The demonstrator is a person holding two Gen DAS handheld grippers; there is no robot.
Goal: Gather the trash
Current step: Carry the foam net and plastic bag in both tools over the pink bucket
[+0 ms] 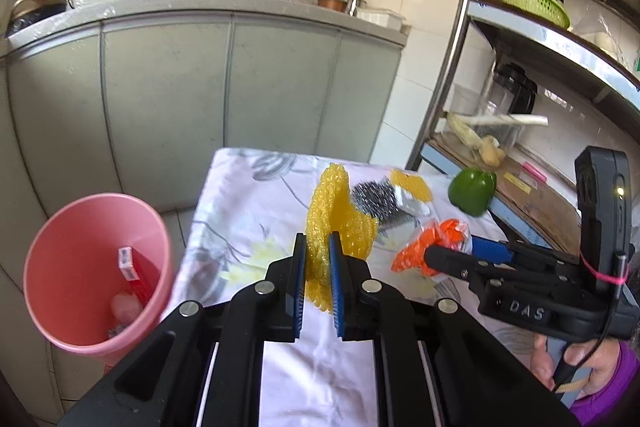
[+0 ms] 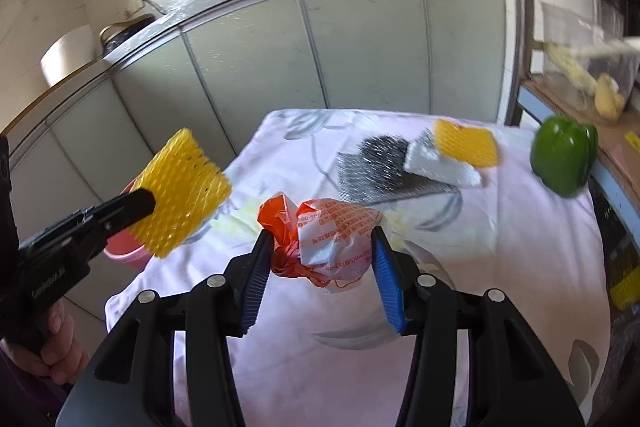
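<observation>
My left gripper (image 1: 318, 247) is shut on a yellow foam net (image 1: 336, 215), held up over the left part of the cloth-covered table (image 1: 256, 211). The right wrist view shows the same net (image 2: 184, 191) in that gripper (image 2: 144, 205), above the pink bin (image 2: 124, 247). My right gripper (image 2: 322, 239) is shut on a crumpled orange-and-white plastic bag (image 2: 320, 231), pads pressing both sides, just above the cloth. On the table behind lie a grey mesh net (image 2: 376, 163), a white foam piece (image 2: 436, 163) and a second yellow net (image 2: 466, 143).
The pink bin (image 1: 96, 267) stands on the floor left of the table, holding a red box (image 1: 134, 275) and other scraps. A green pepper (image 1: 472, 191) sits at the table's far right edge beside a metal shelf rack (image 1: 452, 67). Grey cabinets with pans stand behind.
</observation>
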